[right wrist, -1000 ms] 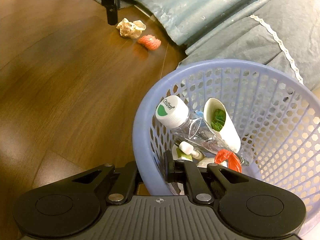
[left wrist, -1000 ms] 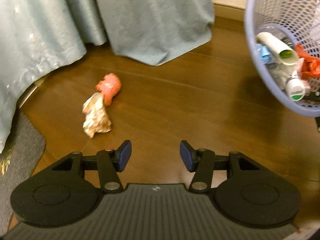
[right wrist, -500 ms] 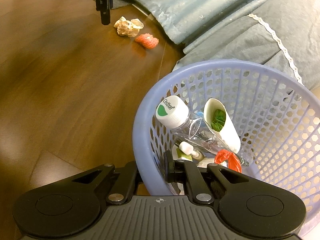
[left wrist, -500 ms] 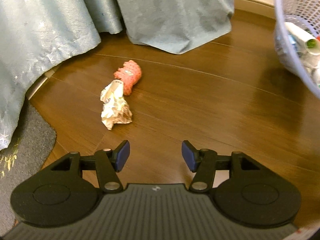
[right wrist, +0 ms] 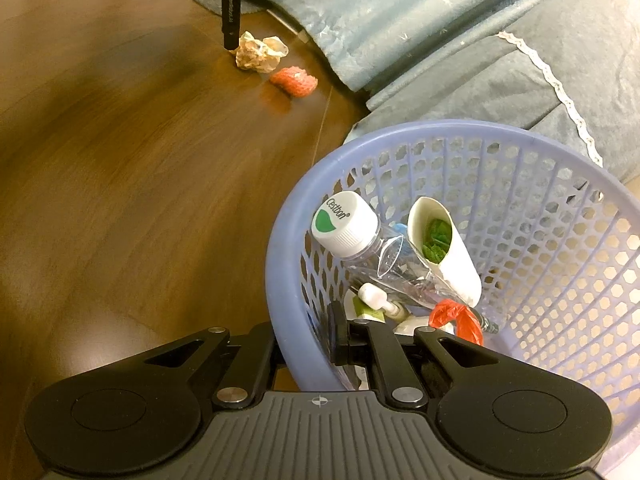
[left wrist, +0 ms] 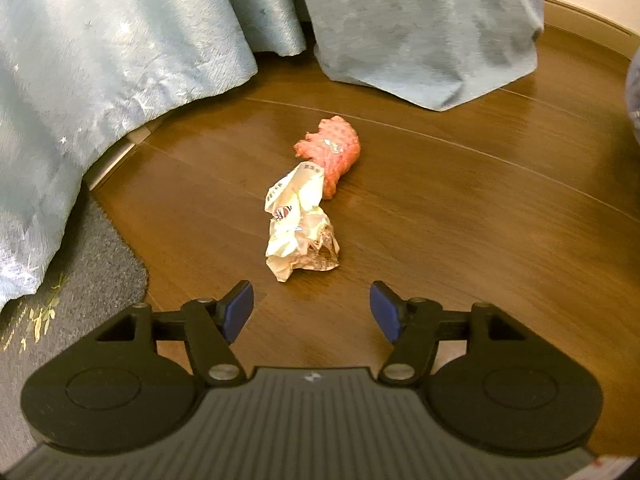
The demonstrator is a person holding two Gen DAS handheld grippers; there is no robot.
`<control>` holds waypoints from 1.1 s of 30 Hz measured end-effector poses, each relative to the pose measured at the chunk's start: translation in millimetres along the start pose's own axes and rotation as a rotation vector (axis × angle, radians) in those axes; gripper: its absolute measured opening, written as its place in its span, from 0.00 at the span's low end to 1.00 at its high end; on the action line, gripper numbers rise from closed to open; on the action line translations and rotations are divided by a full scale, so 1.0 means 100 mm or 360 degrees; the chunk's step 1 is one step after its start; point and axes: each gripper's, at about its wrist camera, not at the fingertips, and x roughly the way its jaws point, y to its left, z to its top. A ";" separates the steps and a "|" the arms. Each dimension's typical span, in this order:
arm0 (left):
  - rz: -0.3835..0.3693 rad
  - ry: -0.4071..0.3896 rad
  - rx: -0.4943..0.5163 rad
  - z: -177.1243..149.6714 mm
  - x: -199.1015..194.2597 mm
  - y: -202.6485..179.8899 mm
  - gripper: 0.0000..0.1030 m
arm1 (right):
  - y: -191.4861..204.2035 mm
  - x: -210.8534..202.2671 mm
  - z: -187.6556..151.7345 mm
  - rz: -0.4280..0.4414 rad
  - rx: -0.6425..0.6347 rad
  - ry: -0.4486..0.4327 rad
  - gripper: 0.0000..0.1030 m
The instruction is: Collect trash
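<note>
Hovering over the brown wooden floor (left wrist: 460, 220), the left gripper (left wrist: 311, 312) is standing with its blue-padded jaws apart; they have just been opening wider, with nothing between them. The crumpled cream paper wrapper (left wrist: 298, 228) is lying just ahead of the fingertips, touching the crumpled orange-pink foam net (left wrist: 332, 152), near the hem of the pale blue curtain (left wrist: 120, 60). The right gripper (right wrist: 308, 340) is clamping the near wall of the lilac perforated plastic basket (right wrist: 520, 200), which is holding a clear plastic bottle with a white cap (right wrist: 348, 226) and a white paper roll (right wrist: 444, 256).
</note>
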 end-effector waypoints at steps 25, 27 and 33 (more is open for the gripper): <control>-0.0020 0.0035 -0.0072 0.16 0.56 0.02 0.32 | -0.06 -0.06 -0.11 0.0022 0.0008 -0.0029 0.04; -0.0029 0.0039 -0.0073 0.15 0.52 0.01 0.27 | -0.06 -0.06 -0.10 0.0020 0.0014 -0.0026 0.04; -0.0070 0.0056 -0.0010 0.01 0.32 -0.04 0.26 | -0.06 -0.05 -0.07 0.0014 0.0034 -0.0020 0.04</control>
